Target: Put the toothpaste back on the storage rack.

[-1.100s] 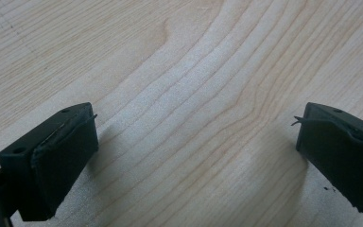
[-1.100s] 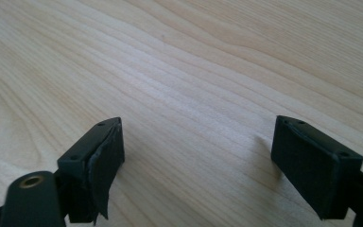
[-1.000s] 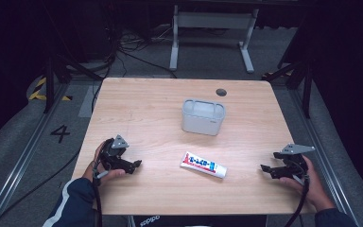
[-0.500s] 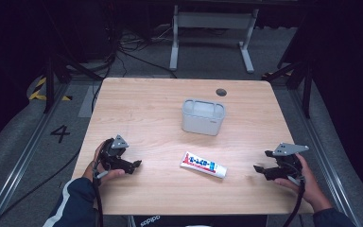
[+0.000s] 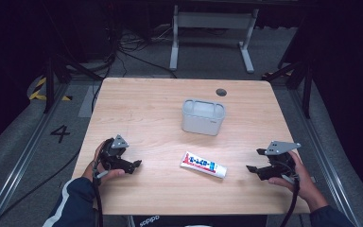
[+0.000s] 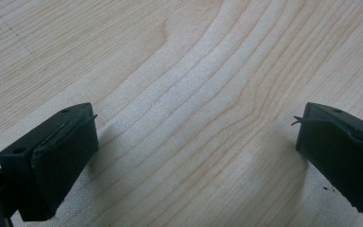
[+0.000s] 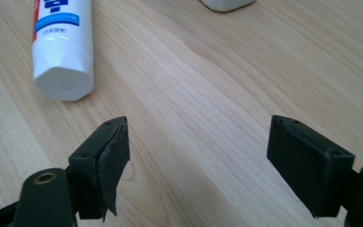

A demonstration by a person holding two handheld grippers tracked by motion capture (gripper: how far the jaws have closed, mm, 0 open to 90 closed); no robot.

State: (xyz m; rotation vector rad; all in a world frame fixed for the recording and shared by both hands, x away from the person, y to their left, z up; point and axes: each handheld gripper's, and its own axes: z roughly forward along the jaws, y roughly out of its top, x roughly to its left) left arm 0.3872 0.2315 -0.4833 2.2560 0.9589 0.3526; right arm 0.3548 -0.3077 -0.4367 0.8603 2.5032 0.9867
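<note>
A white toothpaste tube with red and blue print lies flat near the table's front middle. In the right gripper view the tube shows at the upper left, its white cap end toward me. My right gripper is held just right of the tube, apart from it; its jaws stand open over bare wood. At the front left my left gripper rests low on the table, pointing right, with its jaws wide open and nothing between them.
A grey open-topped container stands behind the tube at the table's middle; its base edge shows at the top of the right gripper view. The wooden table has a dark round hole at the back. Cables and a metal stand lie on the floor beyond.
My right gripper has moved left toward the toothpaste tube and risen slightly. The left gripper, tube and container have kept still.
</note>
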